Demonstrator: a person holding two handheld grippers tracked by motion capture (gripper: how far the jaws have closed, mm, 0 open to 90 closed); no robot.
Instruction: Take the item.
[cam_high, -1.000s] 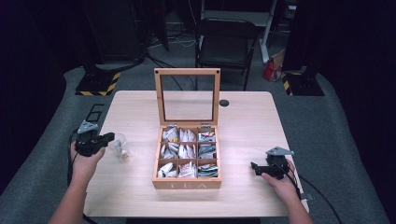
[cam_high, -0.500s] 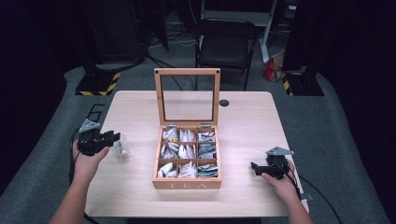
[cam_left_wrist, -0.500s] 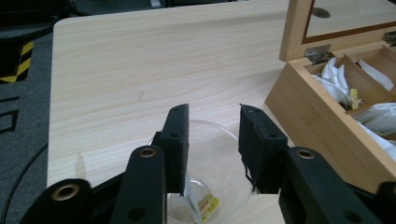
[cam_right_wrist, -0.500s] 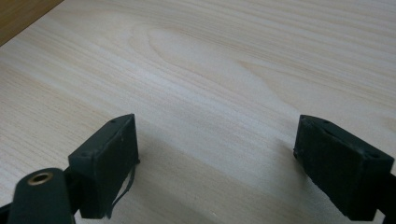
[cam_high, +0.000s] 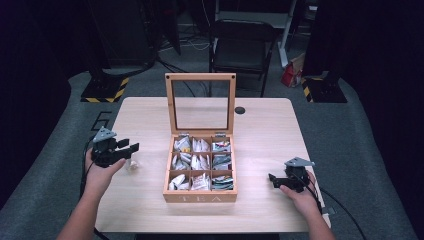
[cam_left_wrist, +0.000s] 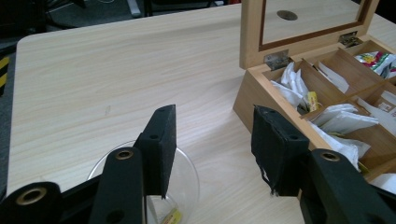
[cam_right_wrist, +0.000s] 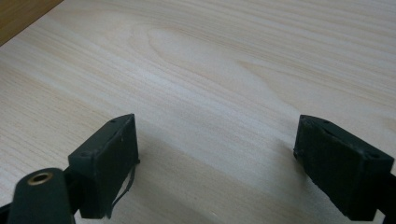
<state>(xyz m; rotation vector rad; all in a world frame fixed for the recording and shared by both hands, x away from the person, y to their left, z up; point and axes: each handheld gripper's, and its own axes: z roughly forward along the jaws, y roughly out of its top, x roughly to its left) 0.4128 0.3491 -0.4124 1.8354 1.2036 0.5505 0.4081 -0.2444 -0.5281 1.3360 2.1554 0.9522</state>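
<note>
A pale wooden tabletop (cam_high: 260, 125) carries everything, with a small round dark grommet (cam_high: 240, 110) set near its far edge. Behind it stands a black folding chair (cam_high: 242, 47) on grey floor (cam_high: 350, 120). Yellow-and-black striped bases (cam_high: 105, 90) sit at the far left, and a red bag (cam_high: 290, 75) lies beside the chair.

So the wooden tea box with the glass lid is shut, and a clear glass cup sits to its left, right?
Not quite: the wooden tea box is open, its glass lid standing upright, as the high view shows. The clear glass cup does sit to its left.
</note>
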